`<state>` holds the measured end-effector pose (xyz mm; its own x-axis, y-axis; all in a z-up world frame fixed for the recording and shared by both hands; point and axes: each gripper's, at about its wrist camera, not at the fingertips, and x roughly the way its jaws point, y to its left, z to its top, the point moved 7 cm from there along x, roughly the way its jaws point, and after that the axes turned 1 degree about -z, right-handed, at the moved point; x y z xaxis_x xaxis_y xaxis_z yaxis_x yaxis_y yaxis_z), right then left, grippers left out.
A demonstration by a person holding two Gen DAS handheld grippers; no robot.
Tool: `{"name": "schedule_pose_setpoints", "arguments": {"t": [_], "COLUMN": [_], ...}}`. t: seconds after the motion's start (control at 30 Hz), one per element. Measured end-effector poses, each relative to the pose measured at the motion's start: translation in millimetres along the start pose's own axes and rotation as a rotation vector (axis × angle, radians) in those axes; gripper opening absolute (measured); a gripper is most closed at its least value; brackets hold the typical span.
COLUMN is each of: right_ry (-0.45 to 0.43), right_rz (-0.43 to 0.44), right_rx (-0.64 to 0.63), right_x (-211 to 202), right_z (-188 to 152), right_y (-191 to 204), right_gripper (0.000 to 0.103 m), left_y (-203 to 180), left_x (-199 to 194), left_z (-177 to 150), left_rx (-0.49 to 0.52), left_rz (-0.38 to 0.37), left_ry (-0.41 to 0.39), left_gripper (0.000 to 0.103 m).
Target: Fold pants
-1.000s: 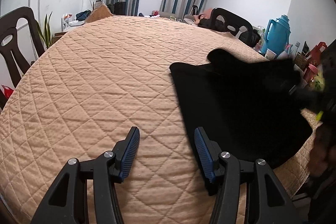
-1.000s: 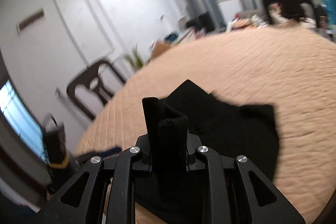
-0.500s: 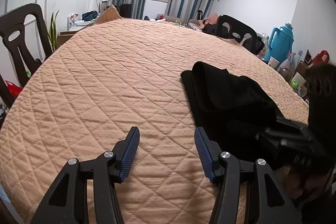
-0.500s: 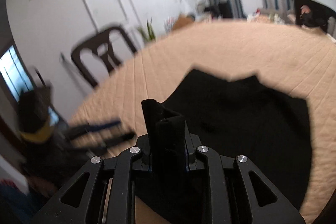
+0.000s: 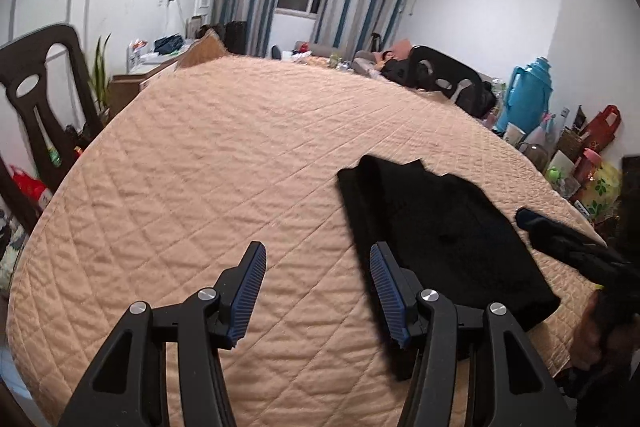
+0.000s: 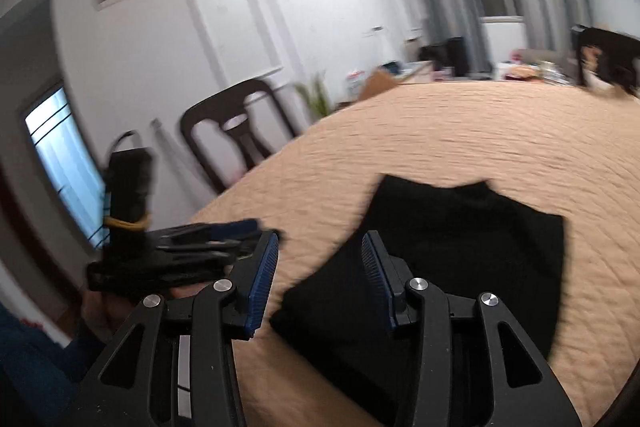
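Observation:
Black pants (image 5: pixel 444 239) lie folded flat on the tan quilted tabletop (image 5: pixel 224 163), near its front right corner. My left gripper (image 5: pixel 318 267) hovers open over bare quilt just left of the pants, nothing between its blue pads. In the right wrist view the same pants (image 6: pixel 460 251) lie ahead, a little to the right. My right gripper (image 6: pixel 320 259) hangs above their near left corner with its jaws opening and nothing between them. The right gripper also shows at the right edge of the left wrist view (image 5: pixel 560 239); the left gripper shows at the left of the right wrist view (image 6: pixel 216 239).
A dark wooden chair (image 5: pixel 44 99) stands at the table's left side, another chair (image 5: pixel 444 75) at the far right. A blue thermos (image 5: pixel 530 95), cups and bags crowd the floor area at the right. A person's hand (image 6: pixel 100 311) grips the left tool.
The right gripper let go of the black cloth it held and its jaws spread apart. The lifted part of the pants came down, so they now lie flat and folded. The left gripper stayed open.

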<state>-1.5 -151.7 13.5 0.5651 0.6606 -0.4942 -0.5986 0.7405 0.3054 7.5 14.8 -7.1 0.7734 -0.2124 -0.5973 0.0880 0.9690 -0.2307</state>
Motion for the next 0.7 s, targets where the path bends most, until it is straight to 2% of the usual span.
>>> {"name": "schedule_pose_setpoints", "arguments": {"t": [0.03, 0.1, 0.13, 0.17, 0.23, 0.3, 0.47, 0.53, 0.57, 0.67, 0.7], "right_ry": [0.011, 0.096, 0.164, 0.126, 0.164, 0.165, 0.086, 0.110, 0.135, 0.218, 0.201], "right_rz": [-0.068, -0.200, -0.213, -0.193, -0.161, -0.112, -0.163, -0.192, -0.214, -0.289, -0.269], "right_rx": [0.028, 0.083, 0.107, 0.076, 0.032, -0.014, 0.020, 0.047, 0.051, 0.082, 0.125], "right_x": [1, 11, 19, 14, 12, 12, 13, 26, 33, 58, 55], "right_z": [-4, -20, -33, -31, -32, -27, 11, 19, 20, 16, 19], "right_y": [-18, -53, -65, -63, -53, -44, -70, -88, -99, -129, -136], "right_gripper": [0.045, 0.043, 0.037, 0.037, 0.037, 0.037, 0.036, 0.034, 0.032, 0.019, 0.012], "left_y": [-6, -16, -21, -27, -37, -47, -73, -82, -87, -90, -87], "left_x": [2, 5, 7, 9, 13, 17, 44, 58, 69, 101, 110], "left_z": [3, 9, 12, 15, 21, 28, 46, 52, 53, 46, 41], "left_rx": [0.012, 0.033, 0.044, 0.056, 0.078, 0.103, 0.155, 0.181, 0.195, 0.220, 0.223], "left_rz": [-0.011, -0.026, -0.030, -0.033, -0.044, -0.059, -0.111, -0.134, -0.147, -0.143, -0.119], "left_ry": [-0.002, -0.006, -0.008, -0.011, -0.016, -0.022, -0.005, 0.015, 0.035, 0.125, 0.157], "left_gripper": [0.057, 0.057, 0.057, 0.057, 0.057, 0.057, 0.057, 0.057, 0.057, 0.057, 0.057]}}
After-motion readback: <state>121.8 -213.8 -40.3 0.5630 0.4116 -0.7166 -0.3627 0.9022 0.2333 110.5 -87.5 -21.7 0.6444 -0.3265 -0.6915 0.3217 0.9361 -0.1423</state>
